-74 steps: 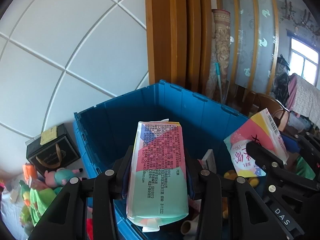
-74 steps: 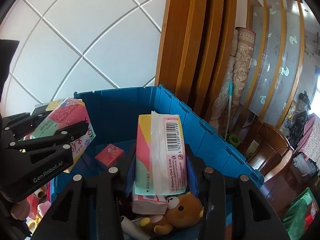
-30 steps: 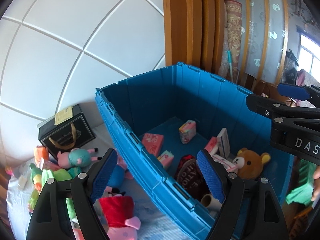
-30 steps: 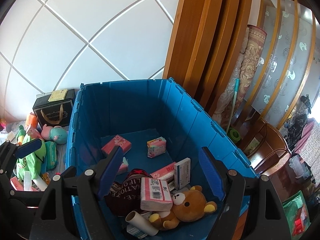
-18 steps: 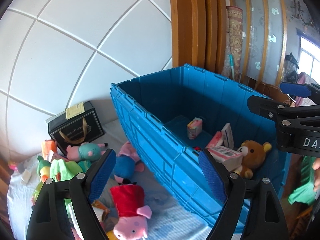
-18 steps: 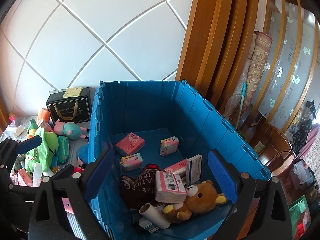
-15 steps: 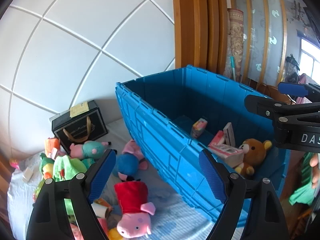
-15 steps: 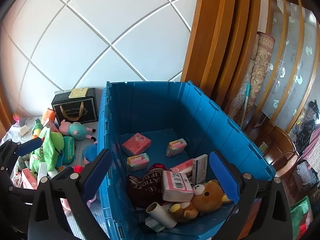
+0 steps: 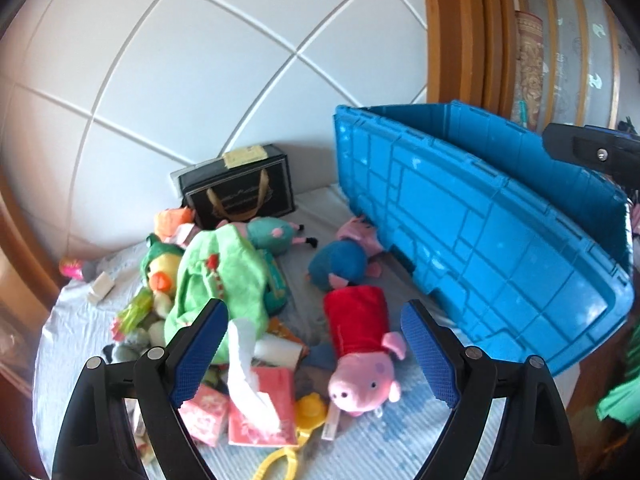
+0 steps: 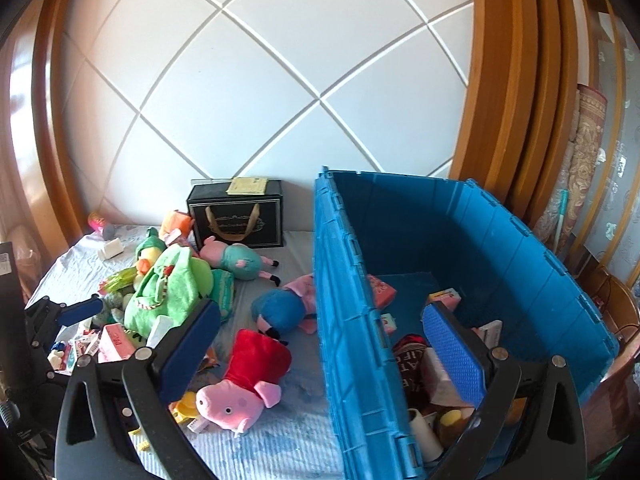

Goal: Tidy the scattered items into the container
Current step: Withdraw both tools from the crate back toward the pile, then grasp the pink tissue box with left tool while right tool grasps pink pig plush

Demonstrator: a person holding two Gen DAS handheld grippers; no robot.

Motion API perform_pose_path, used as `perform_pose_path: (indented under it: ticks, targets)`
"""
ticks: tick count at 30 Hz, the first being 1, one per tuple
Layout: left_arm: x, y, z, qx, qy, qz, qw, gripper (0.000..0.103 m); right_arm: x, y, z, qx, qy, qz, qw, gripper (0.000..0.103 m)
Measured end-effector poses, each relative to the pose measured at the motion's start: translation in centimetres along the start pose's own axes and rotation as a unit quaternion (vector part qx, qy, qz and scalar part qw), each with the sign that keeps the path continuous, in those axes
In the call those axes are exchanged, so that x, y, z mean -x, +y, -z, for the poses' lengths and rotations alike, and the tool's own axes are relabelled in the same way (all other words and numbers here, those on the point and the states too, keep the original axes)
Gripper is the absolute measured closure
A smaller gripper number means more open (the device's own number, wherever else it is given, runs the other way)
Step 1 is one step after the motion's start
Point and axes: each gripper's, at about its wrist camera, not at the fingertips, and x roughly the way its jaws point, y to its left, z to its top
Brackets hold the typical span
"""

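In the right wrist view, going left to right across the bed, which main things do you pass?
Green plush bag → red-dressed pink pig plush → blue storage crate, with a cardboard tube lying inside it.

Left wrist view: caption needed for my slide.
Empty left gripper, jaws opening, over toys beside the blue bin.

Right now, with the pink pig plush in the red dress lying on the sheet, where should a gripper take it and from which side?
Probably across the red body, from above. The pig plush lies flat beside the blue bin; its torso is the narrow, even part, the head bulkier. The left gripper, jaws opening and empty, already frames it.
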Motion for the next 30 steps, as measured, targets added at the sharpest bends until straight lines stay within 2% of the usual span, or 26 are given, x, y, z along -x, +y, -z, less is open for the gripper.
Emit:
perform_pose_path:
  ticks: [7,13,18,22,30]
  targets:
    - [-3.8,6.4,5.9,0.053,0.075,-0.045,0.9947,0.014,-4.9,5.5,2.7,0.027,0.04,-0.058,0.997,0.0]
    - [-6.8,9.2,9.7,0.082,0.128,-0.059,0.9866,0.014,-10.0,8.1,6.3,0.015,0.103,-0.082,0.991,0.0]
    - [-9.0,9.1,11.4,0.09,0.152,-0.046,0.9831,0.014,-14.1,8.3,9.8,-0.008,0.164,-0.076,0.984,0.0]
    - [-11.2,7.7,12.0,0.078,0.174,-0.033,0.9811,0.014,-17.3,7.7,12.1,-0.031,0.207,-0.068,0.976,0.0]
    - [-16.1,6.1,12.9,0.069,0.213,-0.027,0.9742,0.014,-21.6,7.3,14.5,-0.046,0.249,-0.055,0.966,0.0]
